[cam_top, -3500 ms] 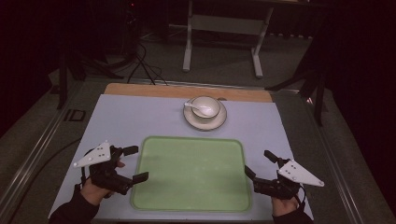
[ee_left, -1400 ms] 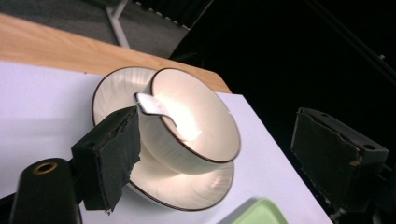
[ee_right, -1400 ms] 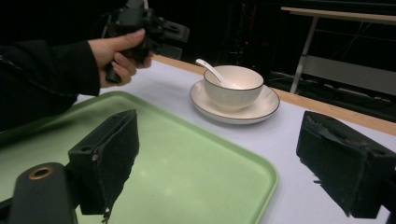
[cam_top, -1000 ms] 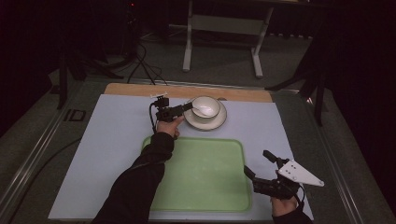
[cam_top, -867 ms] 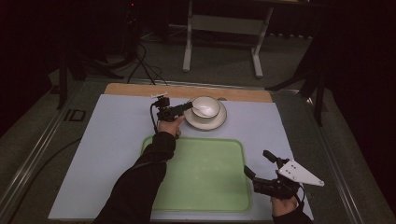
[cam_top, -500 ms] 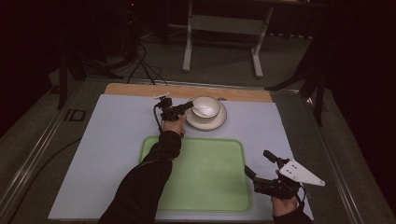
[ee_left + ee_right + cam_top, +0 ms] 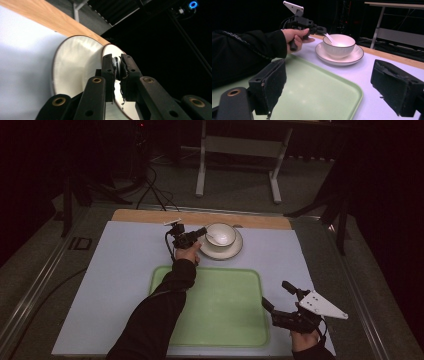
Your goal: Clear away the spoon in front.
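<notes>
Left hand-held gripper (image 7: 201,233): reached out toward the far edge of the worktop (image 7: 125,265), its jaws having just been closing, now clamped on the handle of a white spoon (image 7: 328,38). The left gripper view shows the handle pinched between the two black pads (image 7: 108,72). A dark sleeve (image 7: 160,315) runs across the tray to the hand (image 7: 294,37) gripping it.

Right hand-held gripper (image 7: 280,302): near the worktop's near right corner, just beside the right rim of the tray, jaws standing wide apart with nothing between them.

Spoon: rests in the bowl with its handle leaning out over the rim on the left side, toward the left hand-held gripper.

Bowl (image 7: 221,234): white with a thin dark rim line, upright, seated on the saucer.

Saucer (image 7: 233,251): white, near the middle of the worktop's far edge, lying flat, well apart from the tray.

Tray (image 7: 225,305): pale green, rectangular, rounded corners, at the middle of the near edge.

Worktop: pale lavender surface with a bare wooden strip (image 7: 250,220) along the far edge.
</notes>
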The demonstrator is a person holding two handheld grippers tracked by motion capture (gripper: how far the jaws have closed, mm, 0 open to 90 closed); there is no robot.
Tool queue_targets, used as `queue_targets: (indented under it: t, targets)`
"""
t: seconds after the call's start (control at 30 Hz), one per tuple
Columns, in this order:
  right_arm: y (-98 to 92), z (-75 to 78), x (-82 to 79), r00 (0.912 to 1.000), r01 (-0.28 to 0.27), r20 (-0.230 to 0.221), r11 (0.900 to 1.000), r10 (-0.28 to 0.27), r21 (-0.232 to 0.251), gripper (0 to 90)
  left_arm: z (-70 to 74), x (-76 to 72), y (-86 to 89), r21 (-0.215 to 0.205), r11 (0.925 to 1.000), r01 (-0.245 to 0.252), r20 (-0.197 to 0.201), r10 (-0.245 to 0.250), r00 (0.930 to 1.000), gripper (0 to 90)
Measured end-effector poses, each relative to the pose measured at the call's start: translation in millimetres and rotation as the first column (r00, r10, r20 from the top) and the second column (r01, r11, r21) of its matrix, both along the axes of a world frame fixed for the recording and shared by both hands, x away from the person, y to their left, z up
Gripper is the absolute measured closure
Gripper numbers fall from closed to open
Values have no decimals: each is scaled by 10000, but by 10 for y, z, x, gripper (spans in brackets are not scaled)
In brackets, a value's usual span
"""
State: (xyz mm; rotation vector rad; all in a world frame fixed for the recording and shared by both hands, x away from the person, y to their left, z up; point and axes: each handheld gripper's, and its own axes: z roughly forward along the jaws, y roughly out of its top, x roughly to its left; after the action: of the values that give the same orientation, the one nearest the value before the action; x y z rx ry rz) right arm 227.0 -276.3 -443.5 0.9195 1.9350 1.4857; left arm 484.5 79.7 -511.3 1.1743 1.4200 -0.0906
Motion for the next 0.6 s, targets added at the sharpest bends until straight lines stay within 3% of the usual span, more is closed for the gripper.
queue_targets:
  t: [0.33, 0.6]
  targets:
    - [-4, 2, 2, 10000, -4, 5, 10000, 4, 27, 129, 128, -36, -43, 417, 9989, 227, 485, -247, 9985, 850]
    - [1, 1, 2, 10000, 10, -10, 10000, -10, 22, 129, 333, -88, 15, 583, 9974, 429, 815, -476, 9955, 851]
